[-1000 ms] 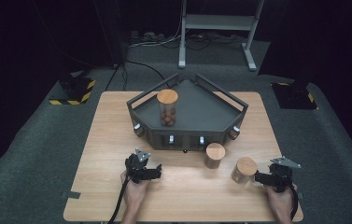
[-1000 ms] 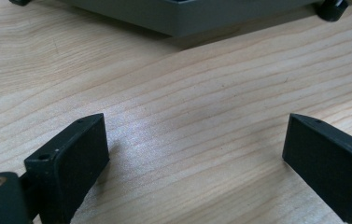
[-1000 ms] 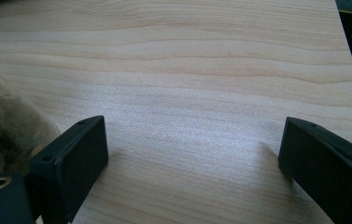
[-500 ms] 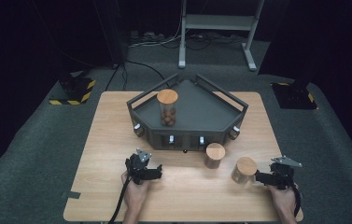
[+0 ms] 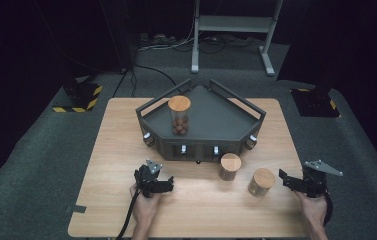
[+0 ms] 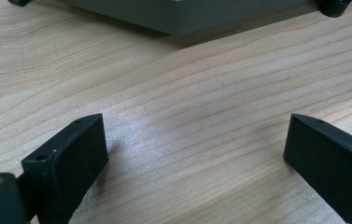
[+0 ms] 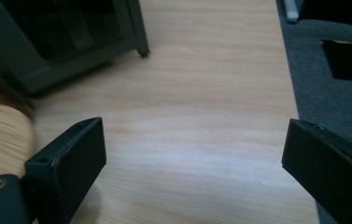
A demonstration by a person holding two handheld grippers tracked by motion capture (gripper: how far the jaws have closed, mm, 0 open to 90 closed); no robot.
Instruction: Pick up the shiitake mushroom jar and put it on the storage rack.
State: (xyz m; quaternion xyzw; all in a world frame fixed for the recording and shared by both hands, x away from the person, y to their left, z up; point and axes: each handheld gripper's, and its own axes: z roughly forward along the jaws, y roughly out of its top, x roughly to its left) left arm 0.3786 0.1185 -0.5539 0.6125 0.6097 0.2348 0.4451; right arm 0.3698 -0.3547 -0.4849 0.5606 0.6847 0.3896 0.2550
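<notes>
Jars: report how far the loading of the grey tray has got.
Done: one wood-lidded jar stands on the grey tray. In hand: nothing; the left gripper and right gripper rest open on the table, the right nearest the outer jar. Left: that one and the middle jar, both on the table.

Splayed tongs [image 6: 197, 154] over bare table [image 6: 187, 84]

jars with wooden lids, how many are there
3: one jar stands on the grey tray; a second jar sits on the table just in front of the tray; the third jar is nearest the right gripper.
</notes>
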